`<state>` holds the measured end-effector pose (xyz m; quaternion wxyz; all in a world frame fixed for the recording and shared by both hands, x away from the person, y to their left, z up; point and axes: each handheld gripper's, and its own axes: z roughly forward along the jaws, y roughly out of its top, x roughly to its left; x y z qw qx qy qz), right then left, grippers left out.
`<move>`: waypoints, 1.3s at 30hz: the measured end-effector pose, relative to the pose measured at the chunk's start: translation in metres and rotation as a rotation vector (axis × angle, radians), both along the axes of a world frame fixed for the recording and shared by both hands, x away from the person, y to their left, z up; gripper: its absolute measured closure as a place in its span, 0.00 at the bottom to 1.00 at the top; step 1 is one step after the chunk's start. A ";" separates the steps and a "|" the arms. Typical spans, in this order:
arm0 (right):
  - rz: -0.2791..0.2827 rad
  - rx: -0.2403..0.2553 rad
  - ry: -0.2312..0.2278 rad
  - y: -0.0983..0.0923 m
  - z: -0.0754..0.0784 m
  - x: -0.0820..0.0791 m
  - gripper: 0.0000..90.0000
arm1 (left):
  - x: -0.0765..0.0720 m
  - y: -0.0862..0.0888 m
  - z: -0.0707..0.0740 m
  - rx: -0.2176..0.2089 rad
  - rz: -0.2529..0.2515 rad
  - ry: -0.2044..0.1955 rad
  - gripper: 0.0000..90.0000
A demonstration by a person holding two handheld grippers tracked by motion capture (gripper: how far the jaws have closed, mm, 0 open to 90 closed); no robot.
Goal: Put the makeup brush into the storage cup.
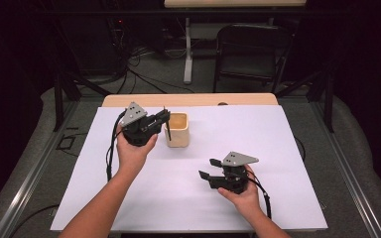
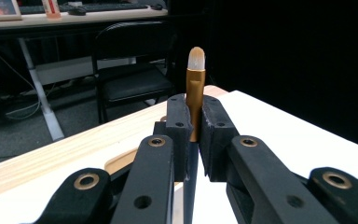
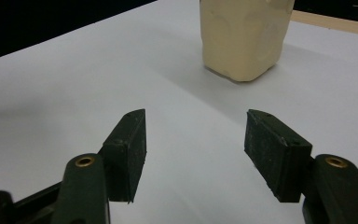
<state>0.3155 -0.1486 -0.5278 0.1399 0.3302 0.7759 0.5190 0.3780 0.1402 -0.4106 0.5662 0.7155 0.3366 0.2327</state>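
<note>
Two sets of fingers: left point(image 2: 195, 135) clamped on brush point(image 2: 196, 93); right point(image 3: 196, 154) apart, empty.

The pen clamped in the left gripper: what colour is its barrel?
Gold barrel on the pen, with a pale translucent tip; clearest in the left gripper view.

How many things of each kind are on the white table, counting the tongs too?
Tongs: 2, the left tongs and the right tongs
Cream cups: 1, the cup
Gold-and-black brushes: 1, the brush, pinched in the left tongs
Total: 4
</note>
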 end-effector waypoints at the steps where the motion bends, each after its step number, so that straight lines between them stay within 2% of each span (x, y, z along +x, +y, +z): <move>1: 0.000 -0.002 0.003 0.000 0.000 0.000 0.43 | 0.000 0.000 0.001 0.001 0.001 -0.001 0.92; 17: -0.003 0.005 0.006 -0.001 0.001 -0.001 0.43 | 0.007 -0.005 0.008 0.010 -0.001 -0.008 0.92; 18: -0.003 0.005 0.006 -0.001 0.001 -0.001 0.43 | 0.013 -0.007 0.013 0.008 0.007 -0.011 0.92; 21: -0.003 0.006 0.006 -0.002 0.001 -0.001 0.43 | 0.015 -0.008 0.014 0.005 0.011 -0.010 0.92; 39: -0.003 0.006 0.002 -0.003 0.001 -0.001 0.43 | 0.034 -0.009 0.008 -0.011 0.058 -0.005 0.92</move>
